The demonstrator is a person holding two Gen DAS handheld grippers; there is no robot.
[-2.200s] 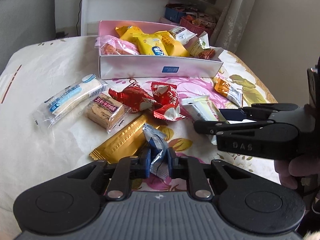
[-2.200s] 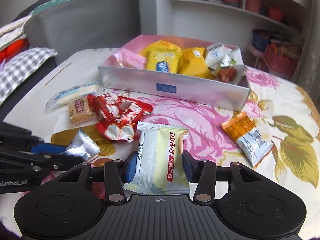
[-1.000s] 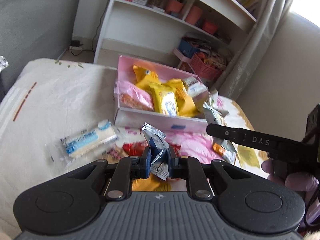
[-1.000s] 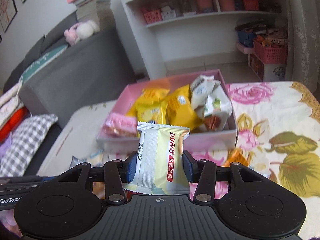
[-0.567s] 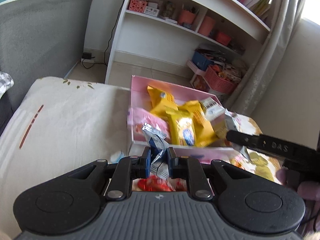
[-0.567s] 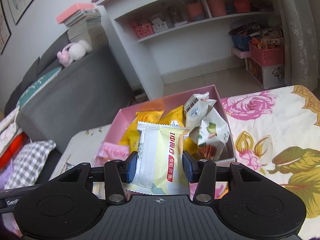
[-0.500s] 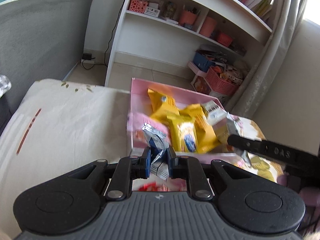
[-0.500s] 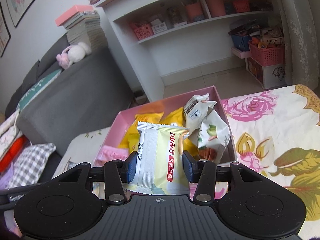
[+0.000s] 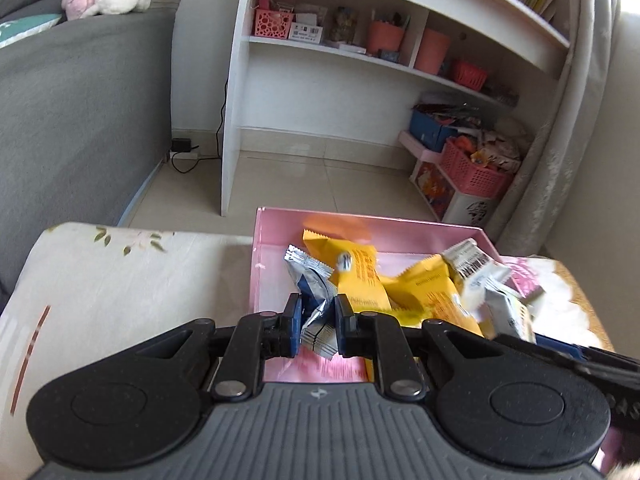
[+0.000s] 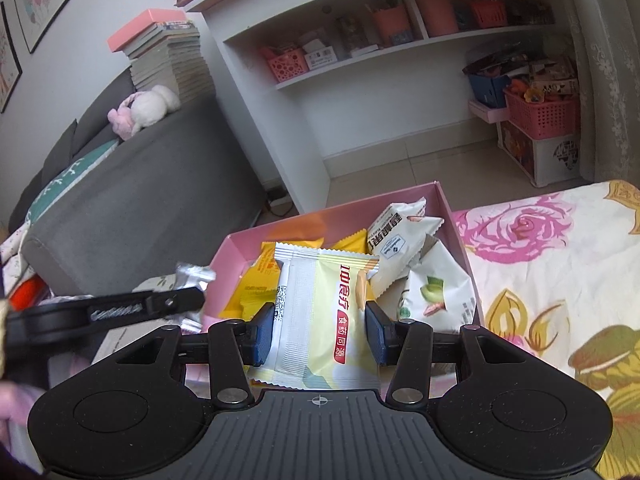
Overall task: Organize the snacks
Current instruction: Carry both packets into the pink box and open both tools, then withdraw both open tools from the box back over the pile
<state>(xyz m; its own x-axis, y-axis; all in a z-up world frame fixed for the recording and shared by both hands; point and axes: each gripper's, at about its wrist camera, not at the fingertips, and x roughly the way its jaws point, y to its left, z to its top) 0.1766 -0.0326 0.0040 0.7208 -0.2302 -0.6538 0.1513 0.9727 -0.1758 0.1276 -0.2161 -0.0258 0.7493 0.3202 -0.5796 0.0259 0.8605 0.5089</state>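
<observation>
Left wrist view, lower centre: left gripper (image 9: 316, 320), jaws nearly together, pinching a small crinkled silver-and-blue foil snack packet (image 9: 311, 292) that stands up between the pads. It hangs over the near left part of the open pink cardboard box (image 9: 276, 220).

Centre to right of that frame: the box already holds yellow foil packets (image 9: 360, 276) and white printed pouches (image 9: 472, 264) (blurred at the right edge, count uncertain).

Right wrist view, left edge: the left gripper shows as a black finger with a scrap of silver foil above it. Centre: right gripper (image 10: 320, 330), jaws part open, clamped on the two side edges of a flat white-and-pale-yellow snack pouch with red lettering (image 10: 324, 312), poised over the box. Right: floral tablecloth (image 10: 560, 248), bare where visible.

Judgement: sorting well advanced; both packets are over the box, neither released. Whether more snacks wait on the table cannot be told (hidden below the grippers).
</observation>
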